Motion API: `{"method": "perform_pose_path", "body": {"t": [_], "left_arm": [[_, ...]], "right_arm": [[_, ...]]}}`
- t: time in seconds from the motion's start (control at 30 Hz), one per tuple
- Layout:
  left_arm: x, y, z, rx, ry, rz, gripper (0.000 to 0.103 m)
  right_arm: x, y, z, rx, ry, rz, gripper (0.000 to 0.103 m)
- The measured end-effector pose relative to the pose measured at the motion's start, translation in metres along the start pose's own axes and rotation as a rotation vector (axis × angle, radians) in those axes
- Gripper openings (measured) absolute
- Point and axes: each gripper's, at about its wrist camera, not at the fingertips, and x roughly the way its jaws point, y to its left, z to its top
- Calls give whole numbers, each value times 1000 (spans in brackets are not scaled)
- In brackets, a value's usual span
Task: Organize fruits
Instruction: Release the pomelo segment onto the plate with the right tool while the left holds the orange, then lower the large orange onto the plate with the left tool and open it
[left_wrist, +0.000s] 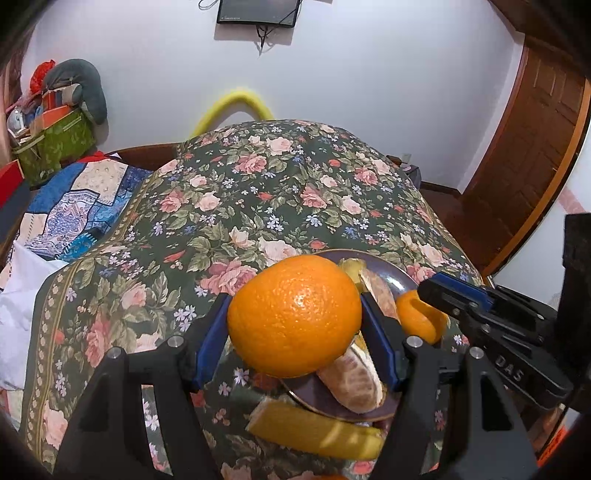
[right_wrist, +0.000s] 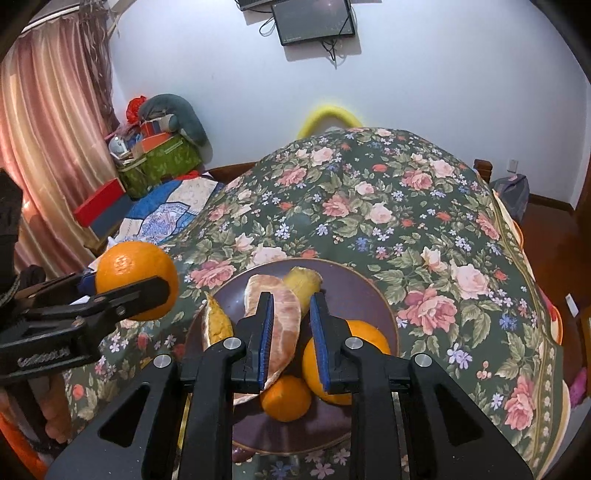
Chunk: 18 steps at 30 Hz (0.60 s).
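My left gripper is shut on a large orange and holds it above the left edge of a dark purple plate. The orange also shows in the right wrist view, clamped in the left gripper. The plate holds peeled citrus pieces, yellow peel, a small orange and a bigger orange. My right gripper is open and empty just above the plate, its fingers over the peeled piece. It enters the left wrist view from the right.
A floral cloth covers the table. A yellow peel strip lies on the cloth beside the plate's near rim. A patchwork-covered seat and a green box of clutter stand to the left. A wooden door is at the right.
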Motion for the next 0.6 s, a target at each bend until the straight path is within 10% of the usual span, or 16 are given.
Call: {"method": "perform_pose_path", "body": {"t": [0.6], "left_arm": [[66, -19, 21, 14, 41, 55, 68]], "right_arm": [[-14, -25, -8, -13, -27, -20, 19]]}}
